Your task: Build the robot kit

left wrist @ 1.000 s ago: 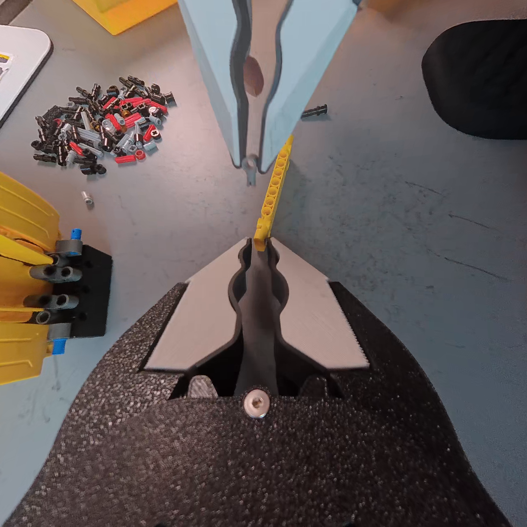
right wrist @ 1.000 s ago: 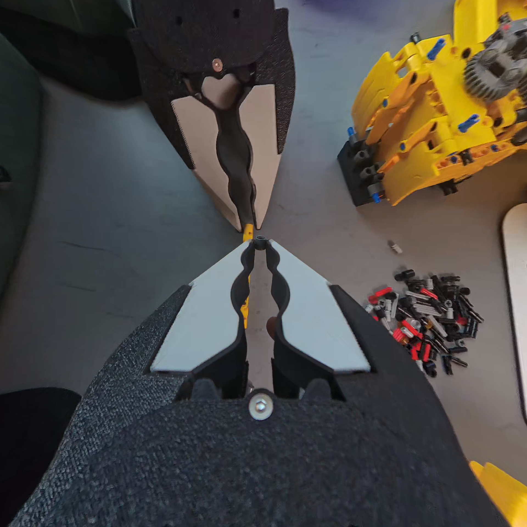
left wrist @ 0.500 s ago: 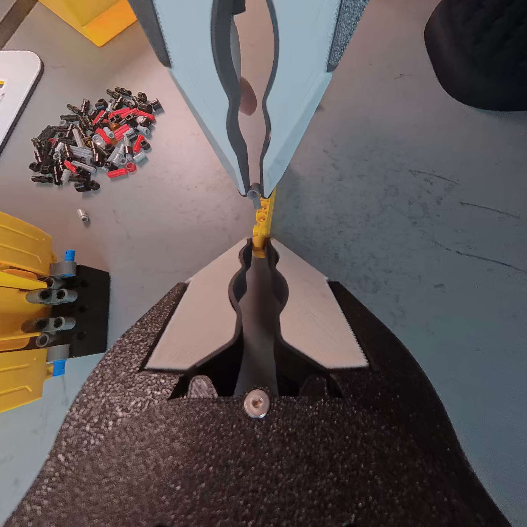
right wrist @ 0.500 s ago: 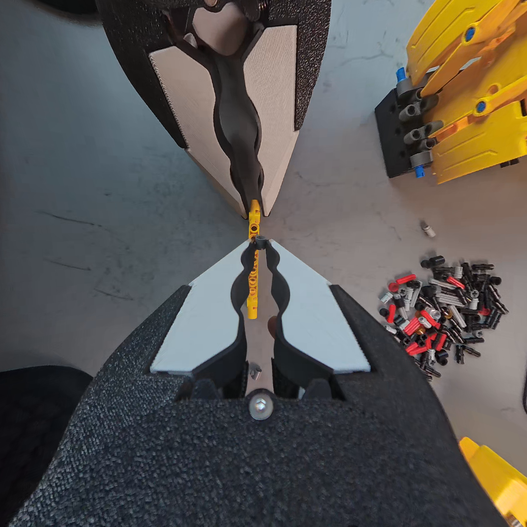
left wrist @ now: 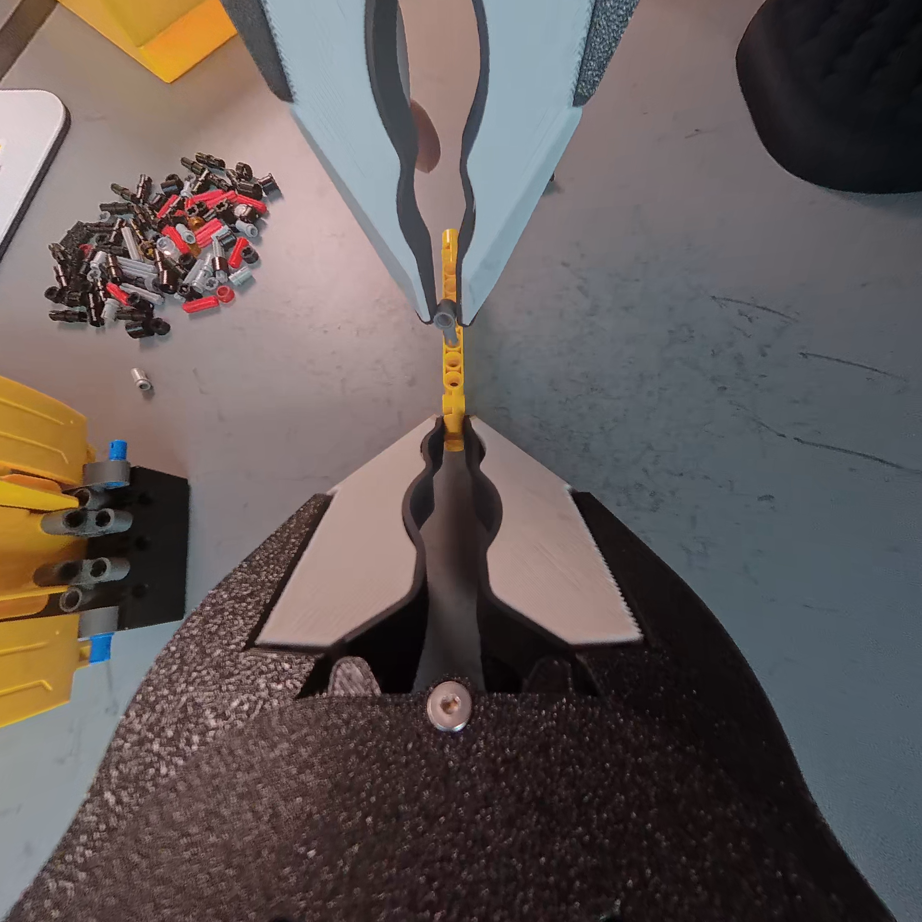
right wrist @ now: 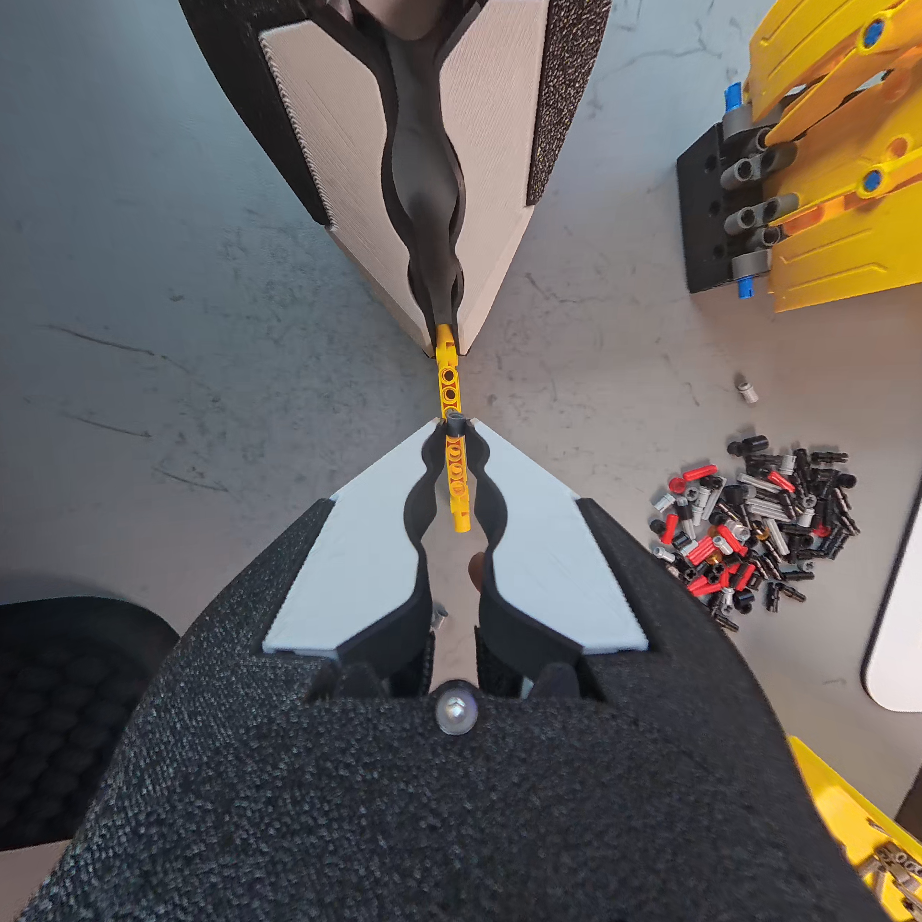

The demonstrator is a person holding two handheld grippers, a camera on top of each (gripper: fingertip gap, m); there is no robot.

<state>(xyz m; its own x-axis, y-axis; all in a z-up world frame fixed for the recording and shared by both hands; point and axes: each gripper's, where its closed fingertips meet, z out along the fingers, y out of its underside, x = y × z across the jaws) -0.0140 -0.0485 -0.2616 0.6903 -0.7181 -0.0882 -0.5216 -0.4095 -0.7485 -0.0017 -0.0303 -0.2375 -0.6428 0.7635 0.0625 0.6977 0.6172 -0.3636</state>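
Observation:
My left gripper (left wrist: 453, 424) is shut on one end of a thin yellow beam with round holes (left wrist: 452, 371), held above the grey table. The beam points away toward my right gripper (left wrist: 445, 319), which faces me with pale blue fingers. My right gripper (right wrist: 454, 424) is shut on a small dark grey pin (right wrist: 455, 421), and the pin sits against a hole of the yellow beam (right wrist: 447, 389). In the right wrist view the beam's free end lies between the right fingers, and the left gripper (right wrist: 445, 349) holds the far end.
A pile of small black, red and grey pins (left wrist: 159, 249) lies on the table (left wrist: 698, 399), also in the right wrist view (right wrist: 748, 529). A yellow and black brick model (left wrist: 55, 559) stands nearby. One loose grey pin (left wrist: 141, 378), a white board (right wrist: 898, 623) and a black cushion (left wrist: 838, 90) sit around. The left gripper's tips are roughly 4 cm from the right gripper's.
The two grippers have come closer together. The yellow beam has swung into line with the right fingers and now passes between them, with the pin against the beam.

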